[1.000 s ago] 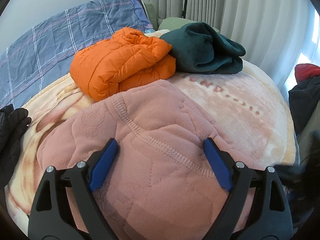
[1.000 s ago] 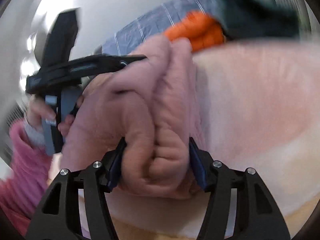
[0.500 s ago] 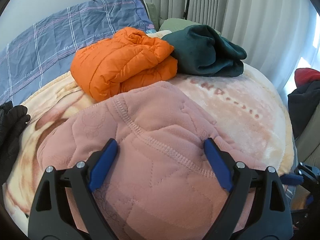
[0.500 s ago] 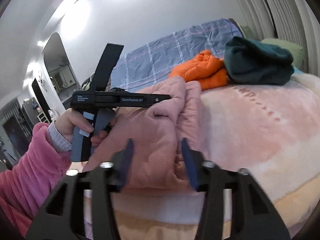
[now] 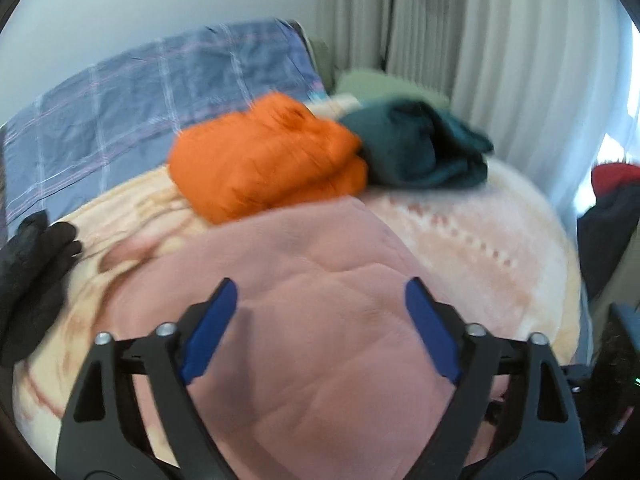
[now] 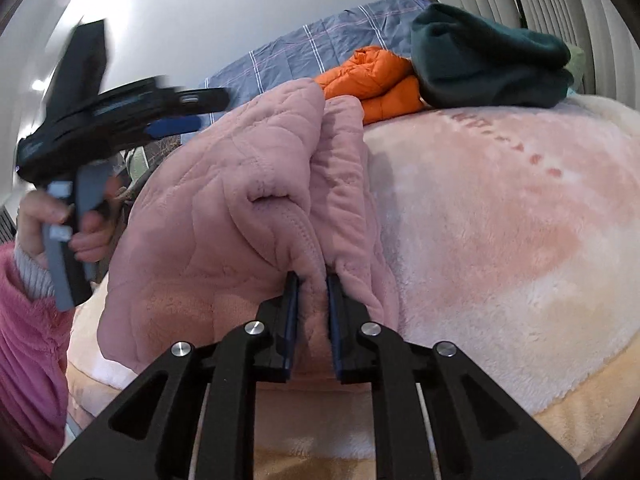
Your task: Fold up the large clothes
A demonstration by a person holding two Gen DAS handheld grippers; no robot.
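Pink quilted garment heaped on blanket, near edge pinched by right gripper; left gripper spread wide, hovering above garment, grasping nothing.

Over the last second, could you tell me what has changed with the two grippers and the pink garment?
The right gripper, open around the bunched fold half a second ago, has closed and now pinches the pink garment. The left gripper is still open over the garment and has lifted slightly, blurring its view. The orange jacket and the dark green garment have stayed put on the blanket.
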